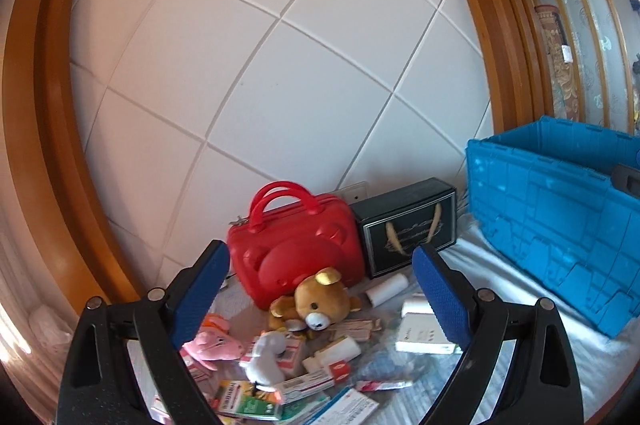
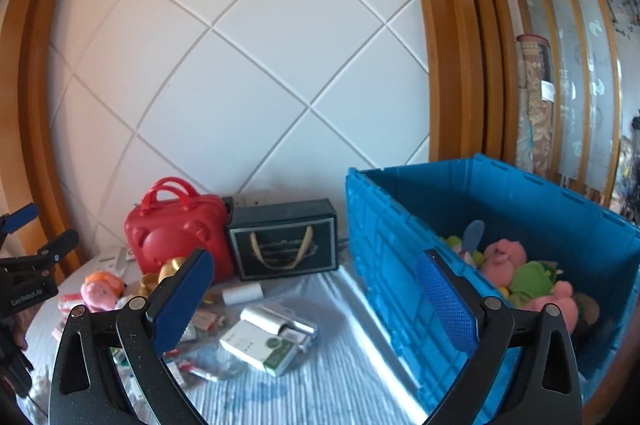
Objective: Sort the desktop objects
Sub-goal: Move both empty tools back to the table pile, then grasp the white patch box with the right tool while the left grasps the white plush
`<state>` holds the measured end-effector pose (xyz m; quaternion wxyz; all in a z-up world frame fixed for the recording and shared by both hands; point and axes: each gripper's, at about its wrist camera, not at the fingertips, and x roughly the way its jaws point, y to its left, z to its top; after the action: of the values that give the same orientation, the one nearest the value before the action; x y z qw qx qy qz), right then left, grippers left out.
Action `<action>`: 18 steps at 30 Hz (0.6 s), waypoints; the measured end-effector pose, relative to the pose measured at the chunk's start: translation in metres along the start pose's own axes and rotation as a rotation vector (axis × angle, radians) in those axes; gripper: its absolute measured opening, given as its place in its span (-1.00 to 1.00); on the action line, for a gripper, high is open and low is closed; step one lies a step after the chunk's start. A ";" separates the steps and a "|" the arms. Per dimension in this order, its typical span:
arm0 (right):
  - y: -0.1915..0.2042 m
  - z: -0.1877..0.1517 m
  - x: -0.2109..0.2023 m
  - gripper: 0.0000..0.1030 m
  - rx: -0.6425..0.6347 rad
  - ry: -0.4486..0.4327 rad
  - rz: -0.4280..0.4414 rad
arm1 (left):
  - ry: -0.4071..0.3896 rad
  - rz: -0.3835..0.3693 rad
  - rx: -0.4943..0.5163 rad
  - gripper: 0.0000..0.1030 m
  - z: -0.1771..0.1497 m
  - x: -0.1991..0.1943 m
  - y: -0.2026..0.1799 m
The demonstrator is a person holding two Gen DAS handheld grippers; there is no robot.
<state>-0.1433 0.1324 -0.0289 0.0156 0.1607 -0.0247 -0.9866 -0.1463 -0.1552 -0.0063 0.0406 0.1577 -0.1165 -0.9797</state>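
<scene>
Both my tongs are gaping wide, gripping nothing: left gripper [image 1: 320, 289] is hovering over the brown bear [image 1: 316, 301] and scattered medicine boxes [image 1: 276, 389], right gripper [image 2: 316, 301] is hanging beside the blue crate [image 2: 384, 237] holding plush toys [image 2: 520, 277].

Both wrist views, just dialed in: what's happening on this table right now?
A person holds two grippers, both open and empty. The left gripper hovers over the pile of small boxes and plush toys, with the brown teddy bear ahead. The right gripper straddles the near wall of the blue crate, which already holds several plush toys.
</scene>
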 end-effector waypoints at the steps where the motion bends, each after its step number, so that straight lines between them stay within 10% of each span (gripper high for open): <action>1: 0.008 -0.003 0.007 0.99 -0.009 0.012 0.014 | 0.012 0.015 0.004 0.82 -0.006 0.003 0.011; 18: 0.088 -0.113 0.175 0.99 -0.296 0.366 0.406 | 0.189 0.069 -0.119 0.82 -0.103 0.096 0.097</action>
<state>-0.2712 0.0331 -0.1861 0.2396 0.3234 0.0909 -0.9109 -0.1999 -0.2826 -0.1072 0.0941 0.2425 -0.0593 -0.9638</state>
